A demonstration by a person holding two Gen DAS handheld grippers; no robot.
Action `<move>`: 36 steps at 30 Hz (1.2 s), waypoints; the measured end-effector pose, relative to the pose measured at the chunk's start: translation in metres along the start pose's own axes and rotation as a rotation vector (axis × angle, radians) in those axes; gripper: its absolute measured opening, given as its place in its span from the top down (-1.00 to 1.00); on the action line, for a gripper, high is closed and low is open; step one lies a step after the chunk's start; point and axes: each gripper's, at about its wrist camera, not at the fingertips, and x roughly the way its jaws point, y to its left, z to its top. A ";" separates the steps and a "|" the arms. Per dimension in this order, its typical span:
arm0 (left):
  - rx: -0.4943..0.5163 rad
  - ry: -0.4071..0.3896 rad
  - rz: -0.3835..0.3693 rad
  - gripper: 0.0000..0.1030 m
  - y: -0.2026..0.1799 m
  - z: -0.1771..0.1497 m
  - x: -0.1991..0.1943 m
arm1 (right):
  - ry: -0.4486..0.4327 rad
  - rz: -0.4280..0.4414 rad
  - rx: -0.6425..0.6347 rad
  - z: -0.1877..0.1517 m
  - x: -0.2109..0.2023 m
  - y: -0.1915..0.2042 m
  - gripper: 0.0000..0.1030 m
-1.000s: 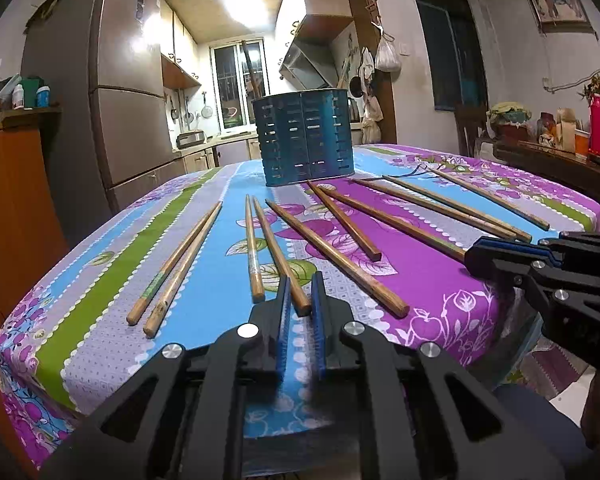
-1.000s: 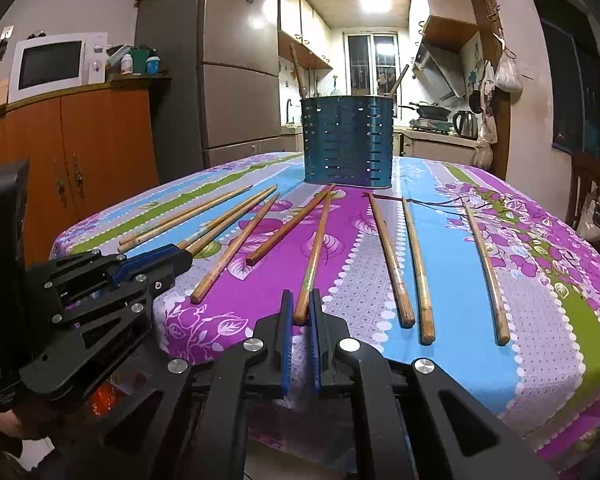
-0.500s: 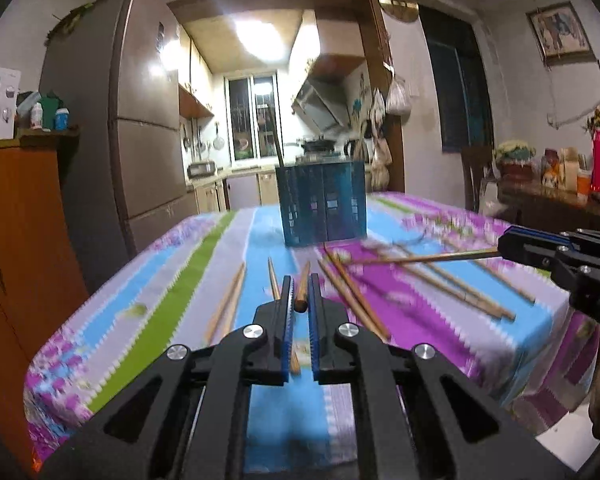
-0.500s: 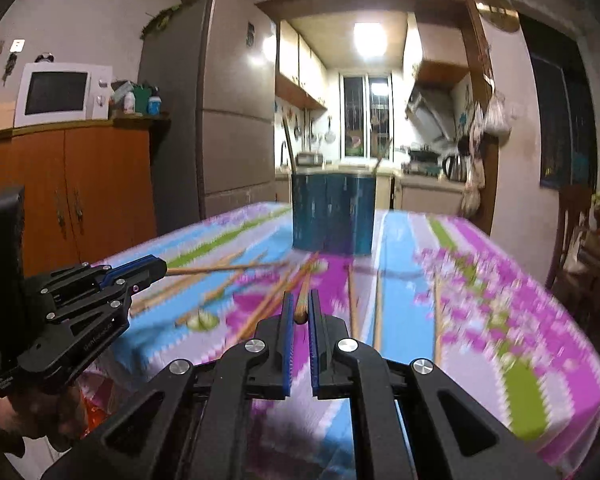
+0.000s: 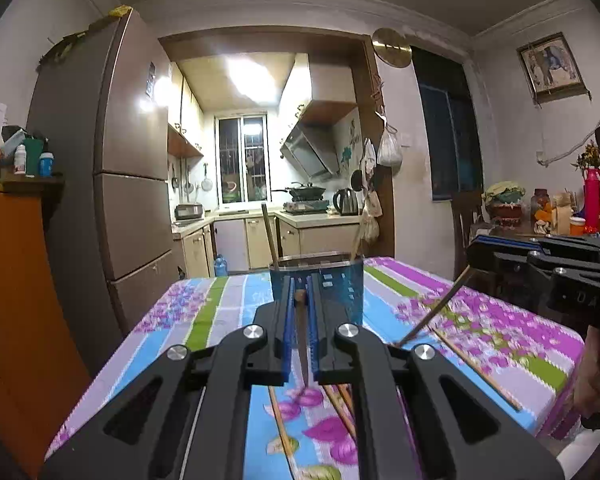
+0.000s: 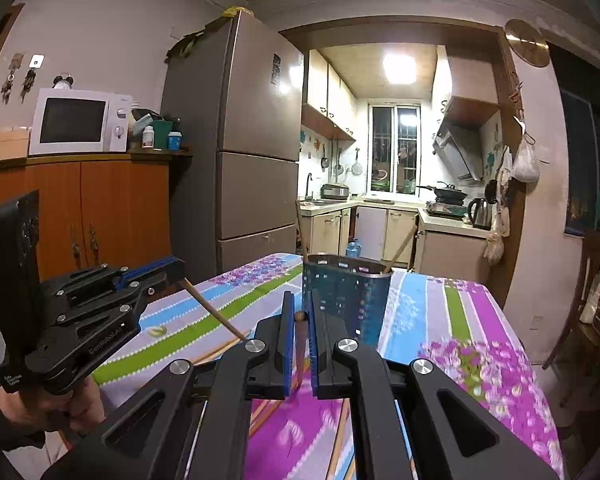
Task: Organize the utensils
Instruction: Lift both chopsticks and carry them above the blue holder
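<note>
Both grippers, left (image 5: pixel 300 308) and right (image 6: pixel 299 320), each clamp one chopstick (image 5: pixel 300 328) mid-frame, tips hanging down, lined up toward the blue holder (image 6: pixel 346 292) at center, presumably for dropping in.

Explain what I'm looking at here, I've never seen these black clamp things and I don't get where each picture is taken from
No robot here: a person holds two hand grippers, each with a camera looking forward along its jaws.

One picture comes from the left gripper, whose jaws pinch a brown wooden chopstick. The right gripper shows at its edge.

The other picture comes from the right gripper, which grips its own wooden chopstick. The left gripper appears beside it, its chopstick slanting down.

Ahead, on the flowered purple, blue and green tablecloth, stands a perforated blue metal utensil holder with two chopsticks already in it. More chopsticks lie loose on the cloth.
</note>
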 end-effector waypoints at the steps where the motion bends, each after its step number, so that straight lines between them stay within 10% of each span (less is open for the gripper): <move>1: -0.009 0.005 -0.008 0.90 0.002 0.005 0.006 | 0.004 0.003 -0.003 0.005 0.005 -0.001 0.85; 24: -0.030 0.000 -0.066 0.90 0.019 0.083 0.055 | 0.035 0.022 0.014 0.081 0.051 -0.034 0.85; 36: -0.018 -0.099 -0.052 0.90 0.027 0.176 0.074 | -0.083 -0.021 0.037 0.186 0.056 -0.078 0.85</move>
